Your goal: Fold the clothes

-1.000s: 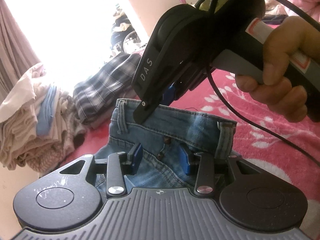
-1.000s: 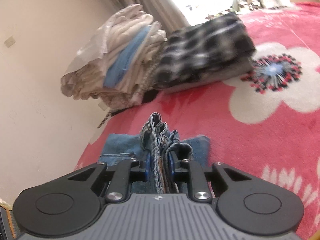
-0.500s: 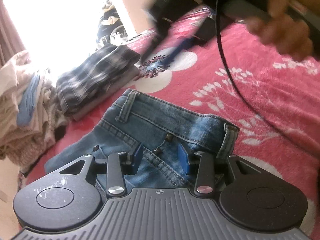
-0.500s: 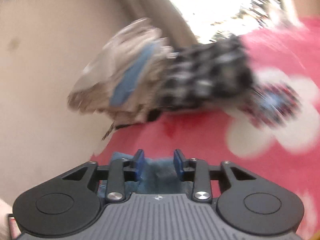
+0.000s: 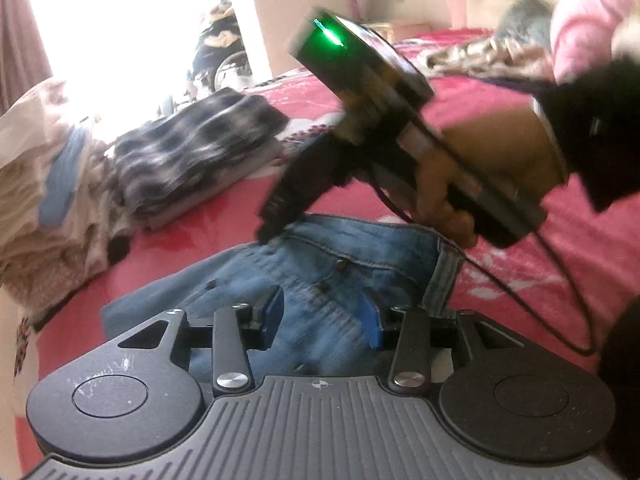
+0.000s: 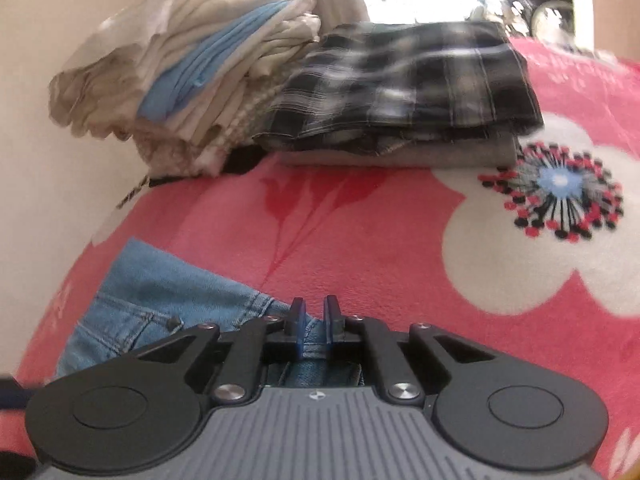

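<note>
Blue jeans (image 5: 360, 256) lie flat on the pink flowered blanket (image 6: 360, 240), waistband towards the far side. My left gripper (image 5: 324, 312) hovers over the jeans' front near the rivets. Its jaws stand apart and are opening slightly, and the denim lies under them, not pinched. A hand (image 5: 480, 168) holds my right gripper (image 5: 268, 232), blurred, with its tip at the far left corner of the waistband. In the right wrist view the jeans (image 6: 160, 292) run off to the left. There the right gripper (image 6: 313, 320) is closing, its pads nearly together on a fold of denim.
A folded plaid stack (image 6: 400, 80) and a tall pile of white and light blue clothes (image 6: 200, 52) sit beyond the jeans, against the wall (image 6: 40, 160). A black cable (image 5: 560, 280) trails from the right gripper across the blanket. More laundry lies at the far right.
The right gripper let go of a bunched fold of denim, swung away, then came back down and closed on the waistband edge. The left gripper lifted a little.
</note>
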A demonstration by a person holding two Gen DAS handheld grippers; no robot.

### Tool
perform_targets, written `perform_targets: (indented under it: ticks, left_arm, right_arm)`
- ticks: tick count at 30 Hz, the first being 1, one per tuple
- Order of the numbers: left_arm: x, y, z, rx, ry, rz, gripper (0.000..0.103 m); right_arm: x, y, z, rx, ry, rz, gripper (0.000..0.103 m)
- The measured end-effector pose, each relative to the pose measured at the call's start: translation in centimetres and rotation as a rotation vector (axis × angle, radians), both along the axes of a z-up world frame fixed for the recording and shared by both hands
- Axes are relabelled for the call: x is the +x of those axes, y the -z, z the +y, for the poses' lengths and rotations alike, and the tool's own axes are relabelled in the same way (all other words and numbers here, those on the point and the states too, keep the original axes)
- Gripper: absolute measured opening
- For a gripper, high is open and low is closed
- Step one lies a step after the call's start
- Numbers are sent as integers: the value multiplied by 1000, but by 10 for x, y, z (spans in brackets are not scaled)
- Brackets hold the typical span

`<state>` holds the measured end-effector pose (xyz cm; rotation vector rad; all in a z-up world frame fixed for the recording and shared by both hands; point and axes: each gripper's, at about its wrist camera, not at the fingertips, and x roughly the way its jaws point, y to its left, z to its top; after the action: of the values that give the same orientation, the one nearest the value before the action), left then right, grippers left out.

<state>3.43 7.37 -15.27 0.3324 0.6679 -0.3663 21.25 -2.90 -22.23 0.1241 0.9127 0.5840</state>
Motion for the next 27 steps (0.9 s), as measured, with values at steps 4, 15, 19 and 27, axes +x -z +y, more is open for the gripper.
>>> perform_targets:
  ticks: [4,15,19,27]
  left_arm:
    - [3,-9,34,-12,-144,94,42]
    - [-4,30,53,0,-150,219,41]
    - [-7,32,57,-1,-125,215,41]
    - [-3,31,58,6,-84,248,41]
  right_arm:
    - [2,-2,3,-9,6,10,7]
    - [-35,-93,7,-52,-197,-49,12]
    - [-78,-67,13,-210,-282,21,11]
    - [-89,-56,0,-171,-137,58,11]
